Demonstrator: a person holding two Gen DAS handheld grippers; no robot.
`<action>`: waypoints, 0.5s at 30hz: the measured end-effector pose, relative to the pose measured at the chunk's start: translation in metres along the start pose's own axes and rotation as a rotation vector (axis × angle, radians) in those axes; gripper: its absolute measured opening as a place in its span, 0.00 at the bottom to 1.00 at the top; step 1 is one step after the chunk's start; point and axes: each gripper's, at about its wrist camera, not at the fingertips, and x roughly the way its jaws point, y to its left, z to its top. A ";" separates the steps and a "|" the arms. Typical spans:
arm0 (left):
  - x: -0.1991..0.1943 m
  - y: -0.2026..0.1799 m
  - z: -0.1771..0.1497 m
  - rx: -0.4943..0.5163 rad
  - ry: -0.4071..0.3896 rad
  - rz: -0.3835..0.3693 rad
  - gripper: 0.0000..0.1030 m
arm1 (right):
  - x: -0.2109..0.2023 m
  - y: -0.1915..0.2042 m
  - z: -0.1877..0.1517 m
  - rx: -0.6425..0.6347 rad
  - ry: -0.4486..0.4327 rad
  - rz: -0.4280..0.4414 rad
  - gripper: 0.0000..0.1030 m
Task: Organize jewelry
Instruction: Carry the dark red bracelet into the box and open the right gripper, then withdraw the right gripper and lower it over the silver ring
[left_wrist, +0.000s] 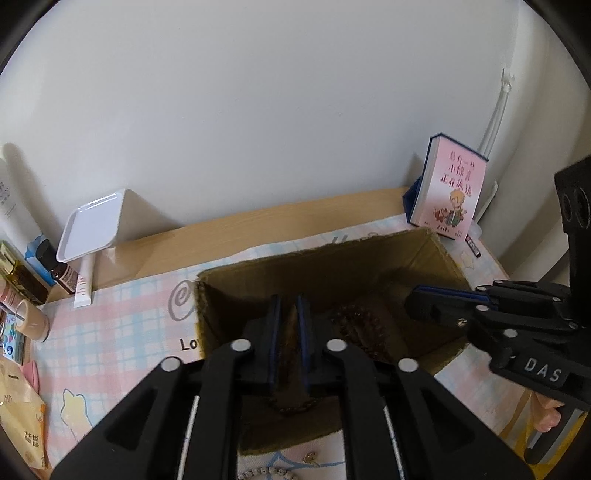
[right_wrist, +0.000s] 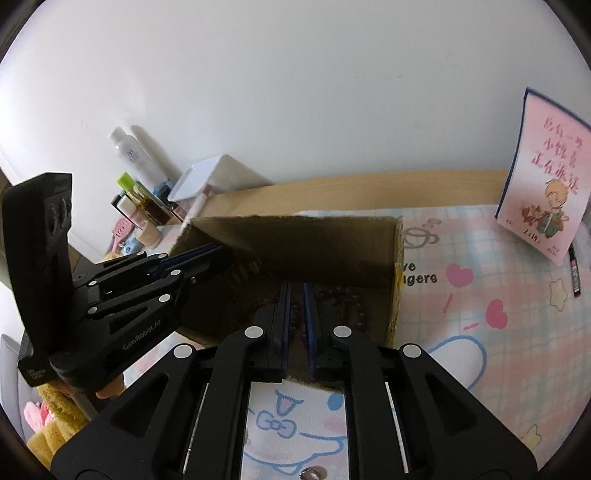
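Your left gripper (left_wrist: 288, 317): over the open cardboard box (left_wrist: 236, 273), fingers nearly together, clamped on a dark bead chain (left_wrist: 291, 406) dangling inside. Your right gripper (right_wrist: 295, 306): fingers close together above the box; grip cannot be told. Dark bead bracelets (left_wrist: 358, 325): on the box floor. Pale bead string (left_wrist: 266, 472): on the mat (left_wrist: 110, 321) in front.

— Colours, my side?
— My claws (left_wrist: 288, 317) black, blue-padded; cardboard box (left_wrist: 436, 254) brown; beads (left_wrist: 354, 325) inside dark reddish-brown.
— Around it?
— Mat (left_wrist: 118, 321) pastel pink-blue plaid; book (left_wrist: 448, 188) pink, navy-edged; tray (left_wrist: 90, 229) white.
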 end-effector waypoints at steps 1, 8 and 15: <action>-0.004 0.001 0.000 -0.004 -0.011 -0.001 0.22 | -0.007 0.003 0.000 -0.011 -0.022 -0.010 0.09; -0.056 0.010 -0.010 -0.050 -0.153 0.016 0.47 | -0.048 0.017 -0.011 -0.058 -0.109 0.001 0.22; -0.092 0.018 -0.041 -0.045 -0.190 0.063 0.54 | -0.081 0.036 -0.050 -0.129 -0.185 -0.055 0.35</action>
